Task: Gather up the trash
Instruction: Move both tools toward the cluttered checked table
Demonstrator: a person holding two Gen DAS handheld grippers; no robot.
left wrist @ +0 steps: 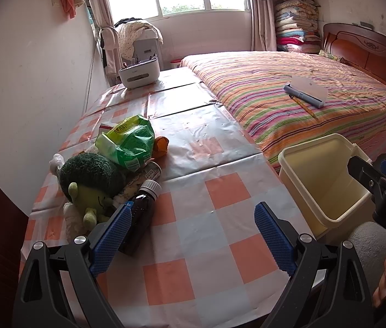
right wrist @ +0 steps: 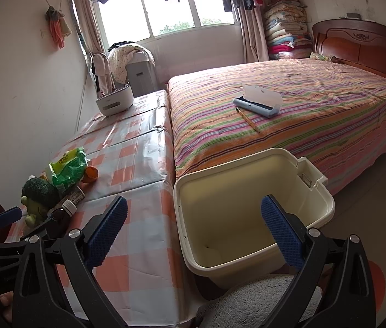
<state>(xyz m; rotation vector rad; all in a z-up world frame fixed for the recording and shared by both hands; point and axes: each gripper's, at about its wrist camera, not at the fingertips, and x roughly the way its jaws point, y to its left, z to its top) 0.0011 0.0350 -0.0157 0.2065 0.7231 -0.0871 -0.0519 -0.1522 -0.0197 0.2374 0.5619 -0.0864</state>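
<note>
Our left gripper (left wrist: 193,236) fingers spread over the checked surface (left wrist: 193,246), brown medicine bottle (left wrist: 141,213) half hidden behind the left finger, right gripper (right wrist: 193,233) fingers spread above the cream bin (right wrist: 247,218), its base cut off from us.

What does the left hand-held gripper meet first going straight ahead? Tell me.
Likely nothing soon: the left hand-held gripper is open over bare checkered tablecloth, with the brown bottle beside its left finger; depth unclear.

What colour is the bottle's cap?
White, on a dark brown bottle; the cap shows best in the left wrist view.
</note>
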